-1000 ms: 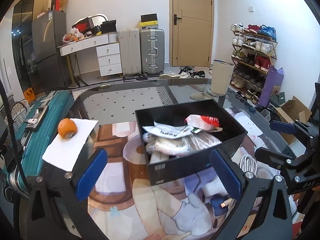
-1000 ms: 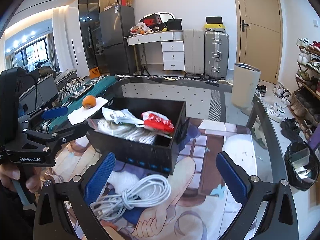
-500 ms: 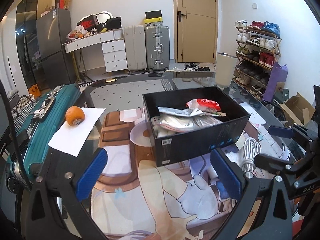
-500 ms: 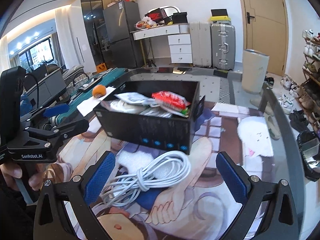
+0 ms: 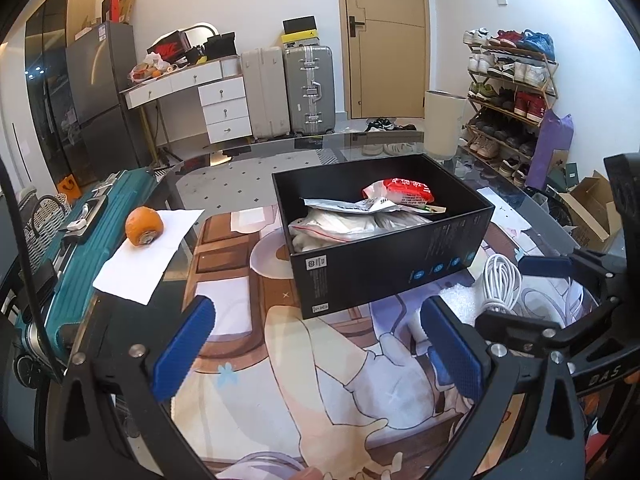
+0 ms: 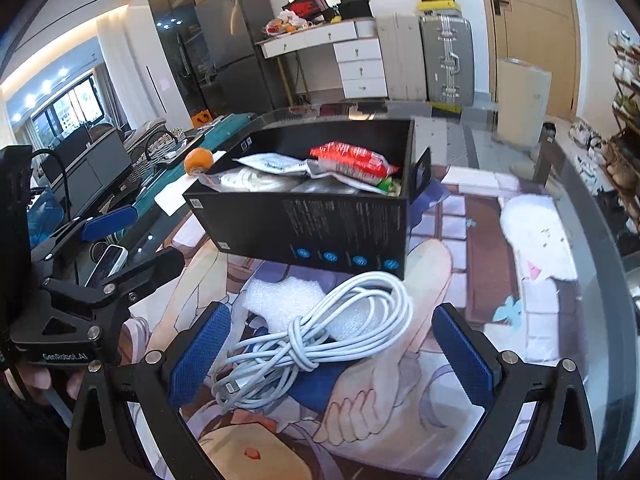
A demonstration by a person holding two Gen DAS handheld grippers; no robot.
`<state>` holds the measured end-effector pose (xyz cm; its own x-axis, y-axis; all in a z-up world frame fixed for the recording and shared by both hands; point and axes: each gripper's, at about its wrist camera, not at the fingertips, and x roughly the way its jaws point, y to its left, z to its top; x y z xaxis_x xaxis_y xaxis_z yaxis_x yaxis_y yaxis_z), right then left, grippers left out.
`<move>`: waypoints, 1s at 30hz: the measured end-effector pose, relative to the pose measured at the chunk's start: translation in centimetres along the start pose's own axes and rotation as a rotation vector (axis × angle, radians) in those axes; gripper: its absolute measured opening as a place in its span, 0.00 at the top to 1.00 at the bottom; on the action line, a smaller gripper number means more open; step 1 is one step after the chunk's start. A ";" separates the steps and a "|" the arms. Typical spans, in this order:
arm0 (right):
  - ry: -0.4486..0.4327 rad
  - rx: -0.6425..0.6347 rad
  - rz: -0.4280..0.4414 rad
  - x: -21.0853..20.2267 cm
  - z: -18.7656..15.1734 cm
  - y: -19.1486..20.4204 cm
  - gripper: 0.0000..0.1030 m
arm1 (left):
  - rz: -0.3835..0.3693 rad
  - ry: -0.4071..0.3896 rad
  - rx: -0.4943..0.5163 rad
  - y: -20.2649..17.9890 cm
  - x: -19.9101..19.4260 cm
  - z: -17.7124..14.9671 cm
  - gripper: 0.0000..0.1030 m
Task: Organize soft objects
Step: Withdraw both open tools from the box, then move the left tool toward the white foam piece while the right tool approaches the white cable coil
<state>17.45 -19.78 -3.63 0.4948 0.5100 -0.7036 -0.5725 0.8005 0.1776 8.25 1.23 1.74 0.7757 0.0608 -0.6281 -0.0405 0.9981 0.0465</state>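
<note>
A black box (image 5: pixel 392 268) (image 6: pixel 312 224) stands on the printed mat and holds a red packet (image 5: pixel 400 192) (image 6: pixel 352 160) and clear and white bags (image 5: pixel 352 220) (image 6: pixel 264 164). A coiled white cable (image 6: pixel 320 328) (image 5: pixel 500 280) lies on white foam (image 6: pixel 280 300) in front of the box. My right gripper (image 6: pixel 332 356) is open, its fingers either side of the cable. My left gripper (image 5: pixel 320 344) is open and empty over the mat, left of the cable.
An orange (image 5: pixel 144 226) sits on white paper (image 5: pixel 148 256) at the table's left, beside a teal suitcase (image 5: pixel 80 248). The glass table edge (image 6: pixel 600 264) curves on the right. A white phone-like object (image 6: pixel 108 264) lies at the left.
Both grippers have drawn back and lowered toward the mat. The box now looks farther off in the left view, and the cable lies between the right fingers.
</note>
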 end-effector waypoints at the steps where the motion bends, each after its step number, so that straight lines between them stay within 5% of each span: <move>1: 0.011 0.009 -0.001 0.2 0.0 0.0 0.01 | 0.003 0.000 0.000 0.0 0.0 0.0 0.00; 14: 0.124 -0.016 -0.034 1.1 -0.8 -1.2 0.01 | -0.005 0.011 0.010 -0.2 0.3 -0.1 0.00; 30: 0.139 -0.039 -0.036 0.1 -1.8 -2.3 0.01 | -0.065 0.057 0.062 -2.6 1.2 -0.9 0.00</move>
<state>17.65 -22.19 -5.38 0.4217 0.4303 -0.7981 -0.5821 0.8034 0.1256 8.69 -1.27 0.17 0.7386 -0.0021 -0.6742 0.0497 0.9974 0.0513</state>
